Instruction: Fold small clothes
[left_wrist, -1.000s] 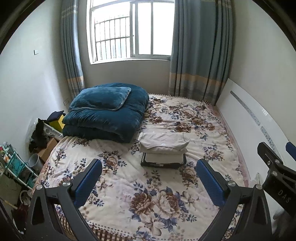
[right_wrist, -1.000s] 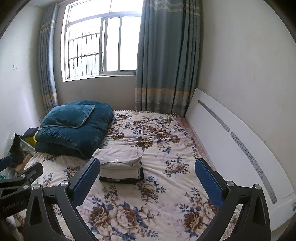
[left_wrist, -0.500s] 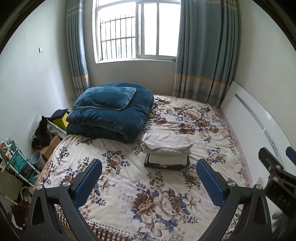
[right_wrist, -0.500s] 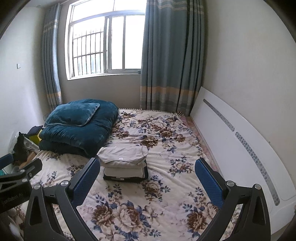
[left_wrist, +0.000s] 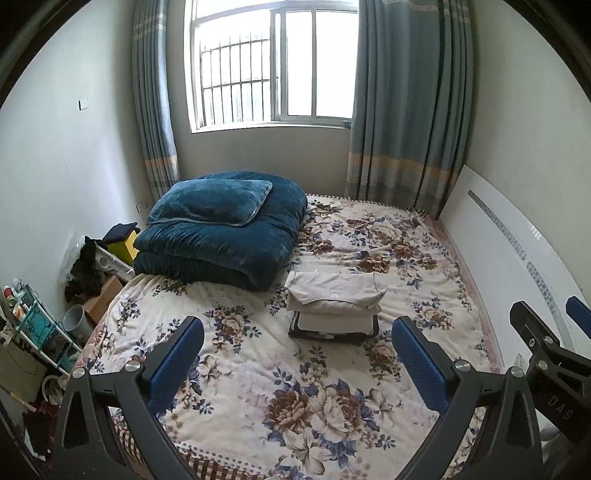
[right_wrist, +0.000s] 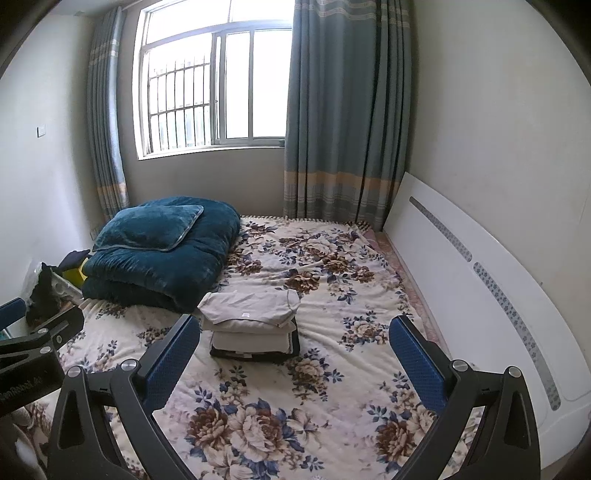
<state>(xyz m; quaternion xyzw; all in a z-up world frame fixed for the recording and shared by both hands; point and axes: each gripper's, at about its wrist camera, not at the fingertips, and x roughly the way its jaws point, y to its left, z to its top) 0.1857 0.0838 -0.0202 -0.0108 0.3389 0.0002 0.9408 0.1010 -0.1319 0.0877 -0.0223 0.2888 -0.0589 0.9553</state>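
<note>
Your room has a big bed (left_wrist: 258, 387) with a flowery cover that fills most of the floor. Behind it is a bright window (left_wrist: 273, 62) with bars, and long grey-blue curtains (left_wrist: 410, 99) hang on both sides. On the right, a white board (right_wrist: 480, 280) leans on the wall along the bed. On the far left of the bed sits a fat dark blue quilt (left_wrist: 225, 247) with a blue pillow (left_wrist: 214, 201) on top. Left of the bed, on the floor, you can see boxes (left_wrist: 103, 299), a grey bucket (left_wrist: 75, 320) and a small shelf (left_wrist: 33, 332) with bits on it.

The stack of folded clothes (left_wrist: 334, 302) lies in the middle of the bed, just right of the quilt. It is cream on top and dark at the bottom.

Your left gripper (left_wrist: 295, 362) is held over the near end of the bed. Its blue fingers are wide apart and hold nothing. The stack is farther off, between the two fingers as you look, well apart from them.

Your right gripper (right_wrist: 295, 362) is wide apart too, and holds nothing. From there the stack sits far and to the left, by the left finger.

You can read "DAS" on the right gripper's black side (left_wrist: 557, 402). The white tag (right_wrist: 245, 314) on the top cloth is too small to read.
</note>
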